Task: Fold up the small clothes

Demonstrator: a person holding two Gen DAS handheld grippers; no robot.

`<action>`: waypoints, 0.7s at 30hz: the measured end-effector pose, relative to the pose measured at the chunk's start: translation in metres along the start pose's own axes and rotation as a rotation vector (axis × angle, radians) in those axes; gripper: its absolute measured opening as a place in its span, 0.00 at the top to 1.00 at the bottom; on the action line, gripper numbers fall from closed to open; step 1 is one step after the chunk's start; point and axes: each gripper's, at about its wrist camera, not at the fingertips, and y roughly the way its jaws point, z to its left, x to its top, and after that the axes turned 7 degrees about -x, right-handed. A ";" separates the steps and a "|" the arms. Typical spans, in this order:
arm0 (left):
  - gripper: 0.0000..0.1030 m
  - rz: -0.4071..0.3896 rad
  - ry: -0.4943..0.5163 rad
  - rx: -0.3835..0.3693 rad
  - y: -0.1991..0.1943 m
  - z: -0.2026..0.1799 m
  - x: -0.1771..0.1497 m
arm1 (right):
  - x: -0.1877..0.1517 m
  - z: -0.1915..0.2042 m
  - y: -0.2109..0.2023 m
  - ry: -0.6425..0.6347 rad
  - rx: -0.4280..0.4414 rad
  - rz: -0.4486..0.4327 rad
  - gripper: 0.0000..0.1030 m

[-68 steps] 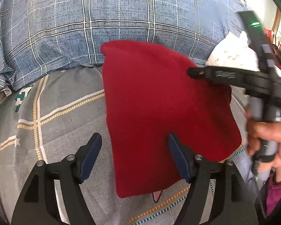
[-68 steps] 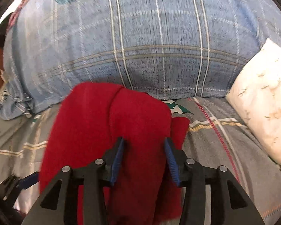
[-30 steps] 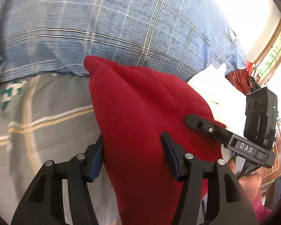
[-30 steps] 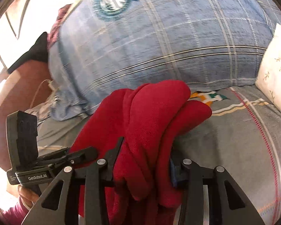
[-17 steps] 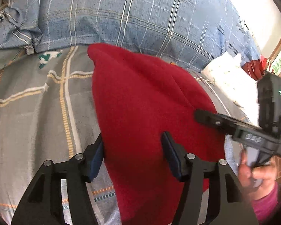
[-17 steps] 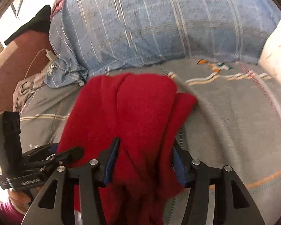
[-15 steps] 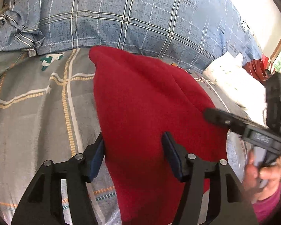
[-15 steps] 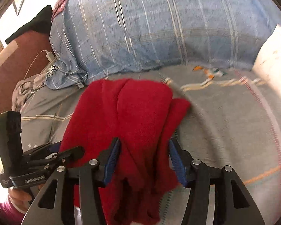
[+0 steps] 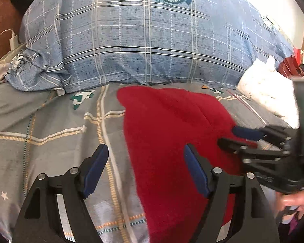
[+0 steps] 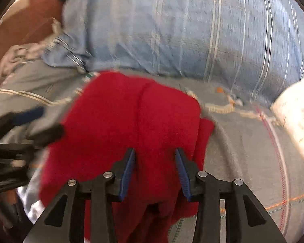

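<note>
A red fleece garment lies folded on the grey patterned bedspread. My left gripper is open, its right finger over the garment's left edge and its left finger over bare bedspread. My right gripper is open with red cloth lying between its jaws, not pinched. In the left wrist view the right gripper reaches in from the right onto the garment's right edge. In the right wrist view the left gripper shows at the left, blurred.
A large blue plaid pillow lies across the back of the bed. A white floral pillow sits at the right. A charger and cable lie at the far left by a brown headboard.
Both grippers held the garment lifted and have lowered it onto the bedspread. Both jaws have opened and let the cloth go. The left gripper has pulled back a little.
</note>
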 end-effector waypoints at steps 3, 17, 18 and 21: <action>0.26 0.009 -0.006 0.015 0.000 0.001 0.001 | -0.001 -0.006 0.004 0.051 0.021 -0.007 0.58; 0.24 -0.072 -0.025 0.050 -0.029 -0.013 -0.005 | -0.010 -0.001 -0.069 0.113 -0.007 -0.130 0.33; 0.24 -0.078 -0.029 0.052 -0.031 -0.014 -0.006 | -0.010 0.001 -0.070 0.110 -0.014 -0.127 0.33; 0.24 -0.086 -0.034 0.054 -0.036 -0.014 -0.007 | -0.011 0.005 -0.074 0.098 -0.036 -0.135 0.32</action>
